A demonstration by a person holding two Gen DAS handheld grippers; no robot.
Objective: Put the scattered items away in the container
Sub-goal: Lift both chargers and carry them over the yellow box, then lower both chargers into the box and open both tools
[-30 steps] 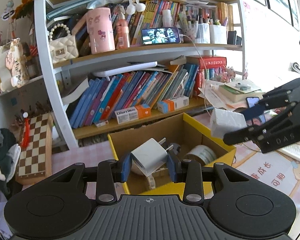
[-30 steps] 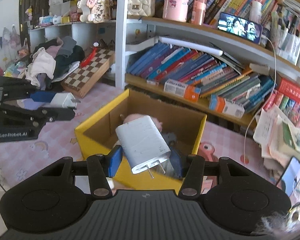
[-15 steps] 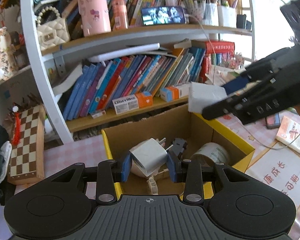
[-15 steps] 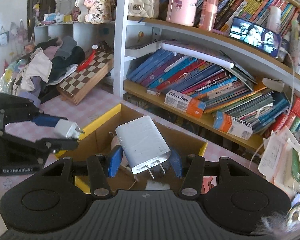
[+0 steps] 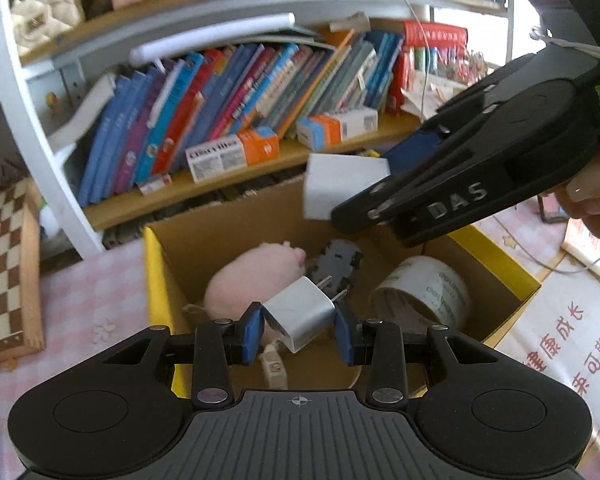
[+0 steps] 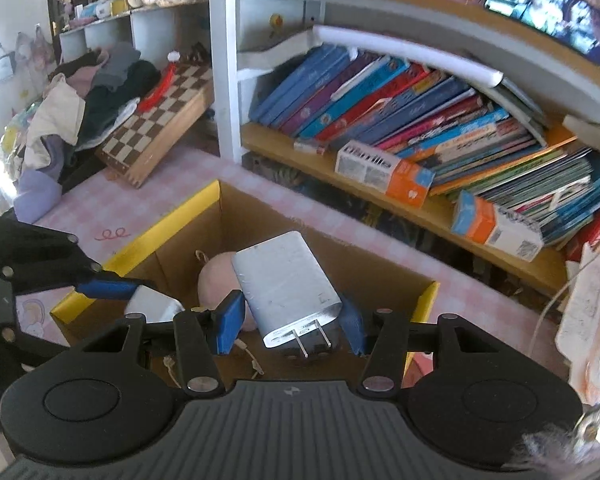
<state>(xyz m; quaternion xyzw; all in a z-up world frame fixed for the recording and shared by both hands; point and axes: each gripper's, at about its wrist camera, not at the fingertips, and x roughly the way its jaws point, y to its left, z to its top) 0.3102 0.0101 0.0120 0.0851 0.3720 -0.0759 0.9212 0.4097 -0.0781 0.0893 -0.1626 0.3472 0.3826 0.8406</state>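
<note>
A yellow-rimmed cardboard box (image 5: pixel 156 280) stands on the pink table, also in the right wrist view (image 6: pixel 160 228). My left gripper (image 5: pixel 300 330) is shut on a small white plug adapter (image 5: pixel 300 312), held over the box's near side. My right gripper (image 6: pixel 290 318) is shut on a larger white charger (image 6: pixel 286 284), prongs toward the camera, above the box. The charger also shows in the left wrist view (image 5: pixel 340 188). Inside the box lie a pink plush pig (image 5: pixel 256 272), a roll of tape (image 5: pixel 424 292) and a dark toy car (image 5: pixel 336 258).
A white bookshelf full of books (image 5: pixel 240 92) stands right behind the box. A wooden chessboard (image 5: pixel 4 276) leans at the left, with a pile of clothes (image 6: pixel 84 96) beyond it. Papers (image 5: pixel 568 328) lie on the table at the right.
Both grippers have moved forward and down over the box, each still holding its charger. The right gripper now hangs close above the box's middle.
</note>
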